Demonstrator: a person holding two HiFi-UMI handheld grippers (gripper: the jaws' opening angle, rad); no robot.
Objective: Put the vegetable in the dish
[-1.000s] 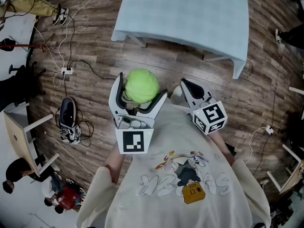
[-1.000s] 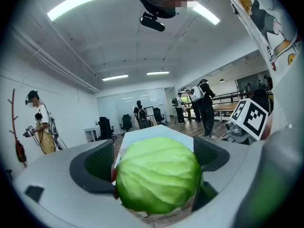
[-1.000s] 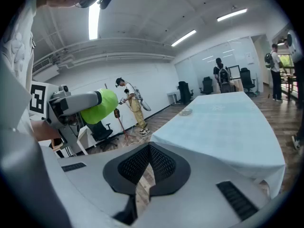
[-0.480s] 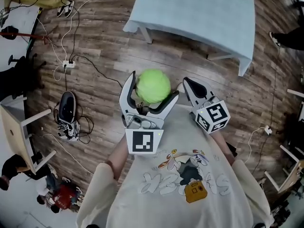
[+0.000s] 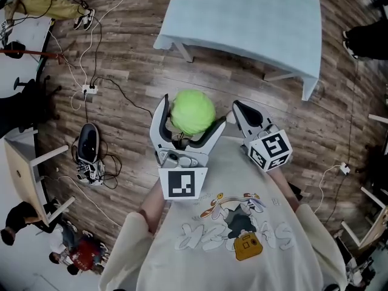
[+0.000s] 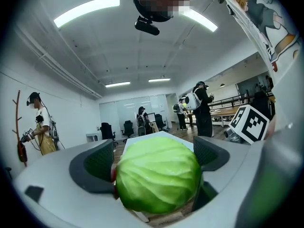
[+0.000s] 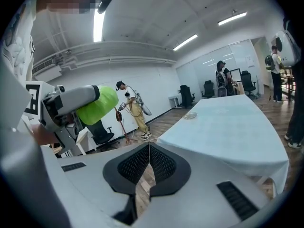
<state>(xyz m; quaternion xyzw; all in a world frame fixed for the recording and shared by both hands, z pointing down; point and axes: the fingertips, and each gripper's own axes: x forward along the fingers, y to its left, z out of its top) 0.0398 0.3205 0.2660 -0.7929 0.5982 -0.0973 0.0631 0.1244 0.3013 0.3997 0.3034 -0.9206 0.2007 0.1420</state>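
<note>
Cabbage sits clamped in the left claw, while the right claw is clenched empty.

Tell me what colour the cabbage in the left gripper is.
Light green, with paler leaf veins; the cabbage shows best in the left gripper view.

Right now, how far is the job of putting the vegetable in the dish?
Done: the cabbage is picked up, clamped in the left gripper. In hand: it hangs above the floor, short of the table. Left: reach the small dish on the table and set the cabbage in it. The right gripper is shut and empty.
</note>
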